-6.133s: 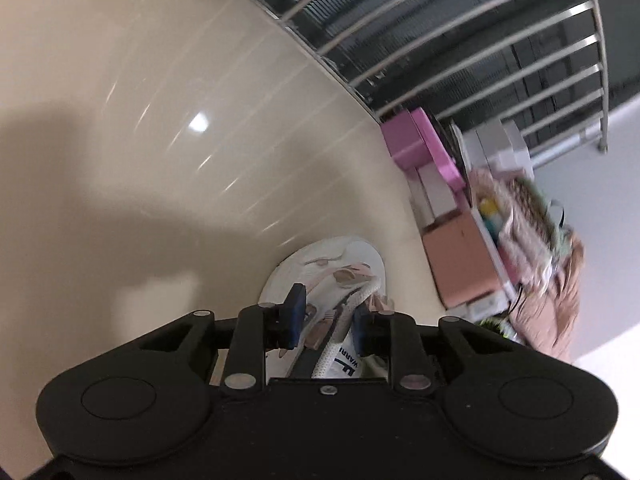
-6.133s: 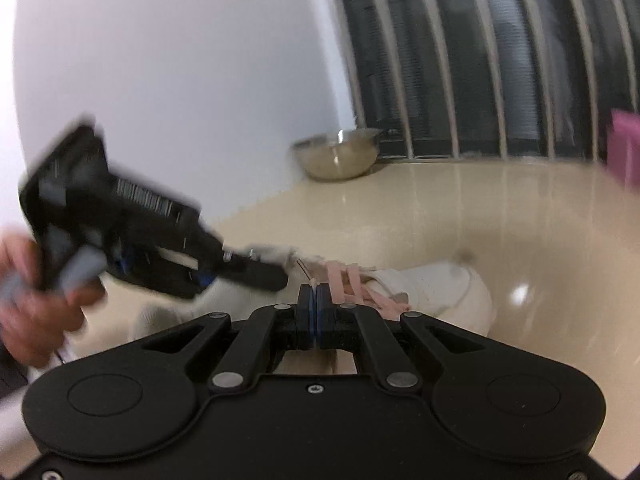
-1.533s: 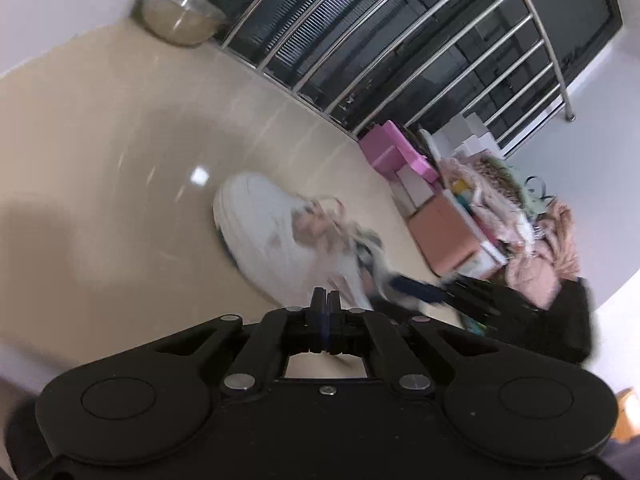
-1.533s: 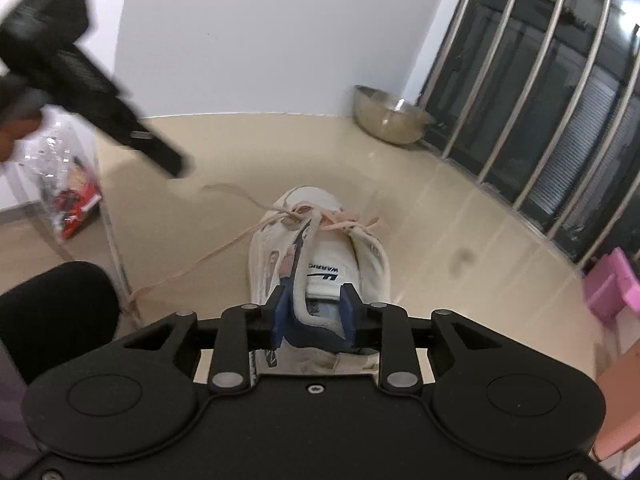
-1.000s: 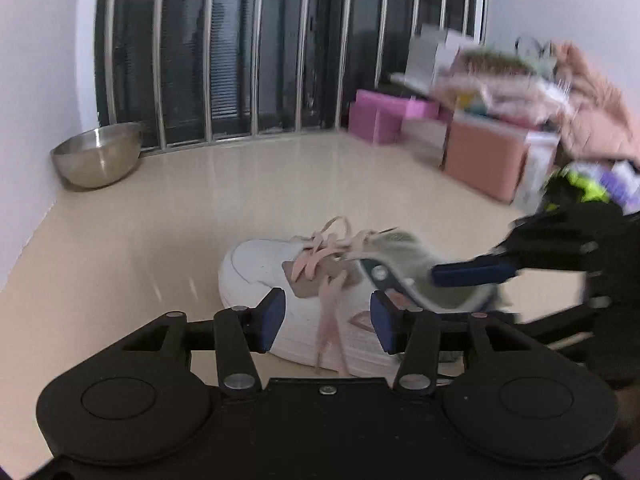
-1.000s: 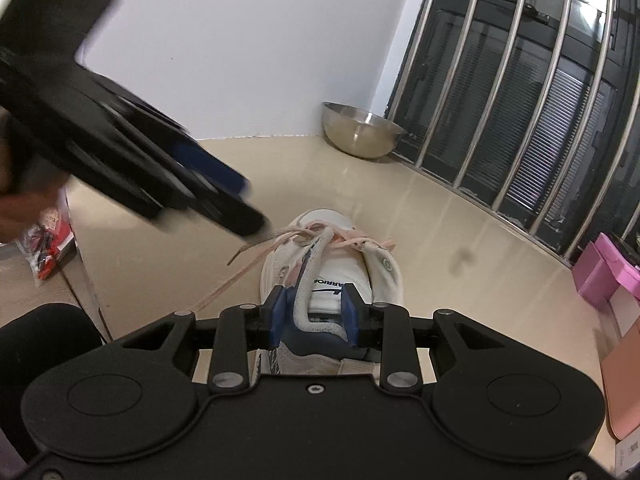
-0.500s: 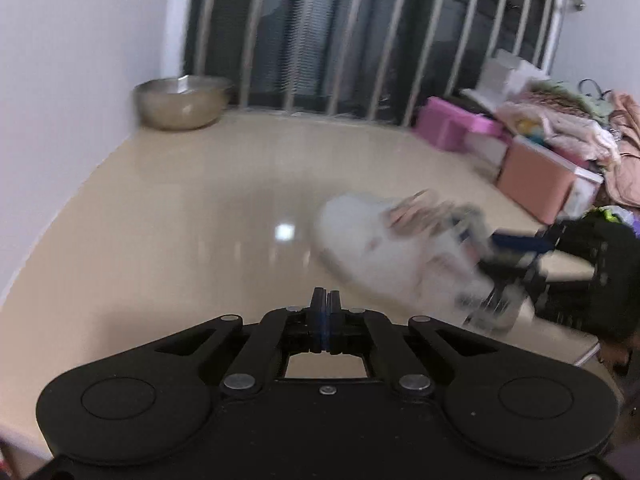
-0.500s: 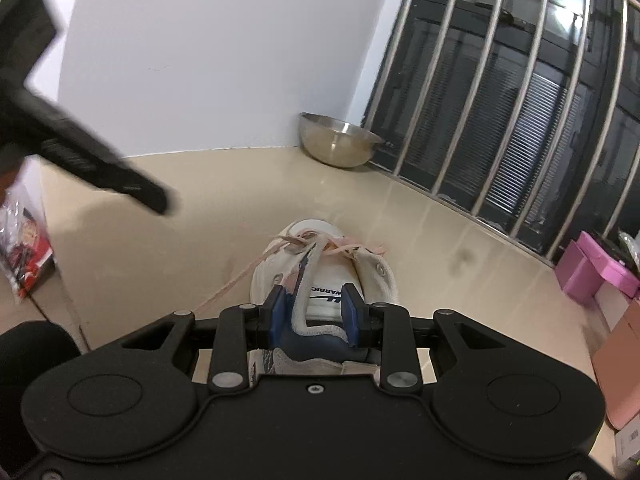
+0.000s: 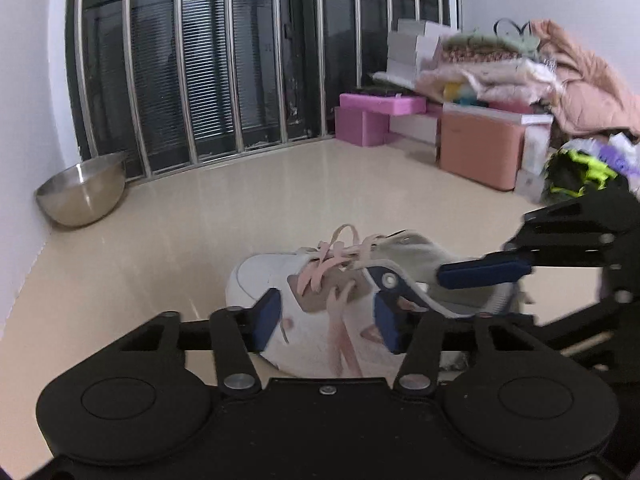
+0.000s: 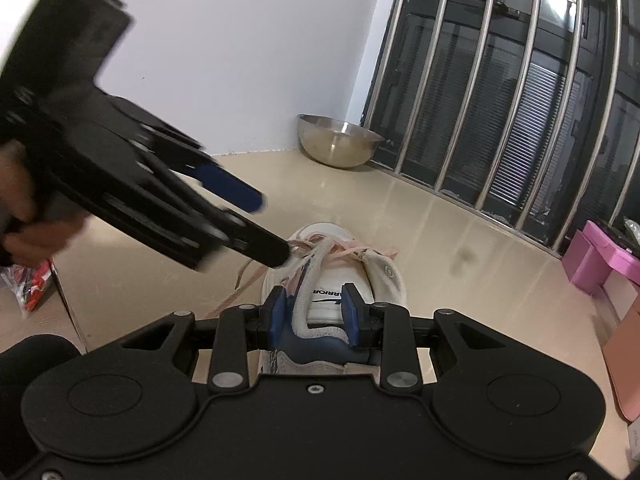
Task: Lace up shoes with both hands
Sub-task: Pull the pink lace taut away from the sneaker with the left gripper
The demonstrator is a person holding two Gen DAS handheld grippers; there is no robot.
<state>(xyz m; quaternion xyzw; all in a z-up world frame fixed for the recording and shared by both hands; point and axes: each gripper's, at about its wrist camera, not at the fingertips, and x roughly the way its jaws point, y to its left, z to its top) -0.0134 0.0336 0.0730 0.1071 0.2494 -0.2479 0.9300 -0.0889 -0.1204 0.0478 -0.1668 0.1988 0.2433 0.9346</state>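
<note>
A white sneaker (image 9: 264, 276) with pink laces (image 9: 332, 258) lies on the cream floor, toe toward the barred window. My left gripper (image 9: 326, 318) hovers at the shoe's side, its jaws opening. A loose pink lace end (image 9: 340, 332) hangs between them, and neither pad presses it. In the right wrist view the left gripper (image 10: 266, 228) comes in from the left, its lower fingertip at the laces (image 10: 344, 250). My right gripper (image 10: 315, 312) is shut on the shoe's tongue (image 10: 326, 294) at the sneaker (image 10: 390, 280) opening; the left wrist view also shows the right gripper (image 9: 486, 270).
A steel bowl (image 9: 80, 196) stands by the window bars (image 9: 180, 68) at the back left. Pink boxes (image 9: 372, 116), a salmon box (image 9: 480, 152) and piled clothes (image 9: 520, 64) fill the right. A person's hand (image 10: 24, 208) holds the left gripper. A red packet (image 10: 34, 286) lies at left.
The left gripper was shut and off to the shoe's left half a second ago; now it is back at the shoe's side with jaws apart. The right gripper has kept its hold.
</note>
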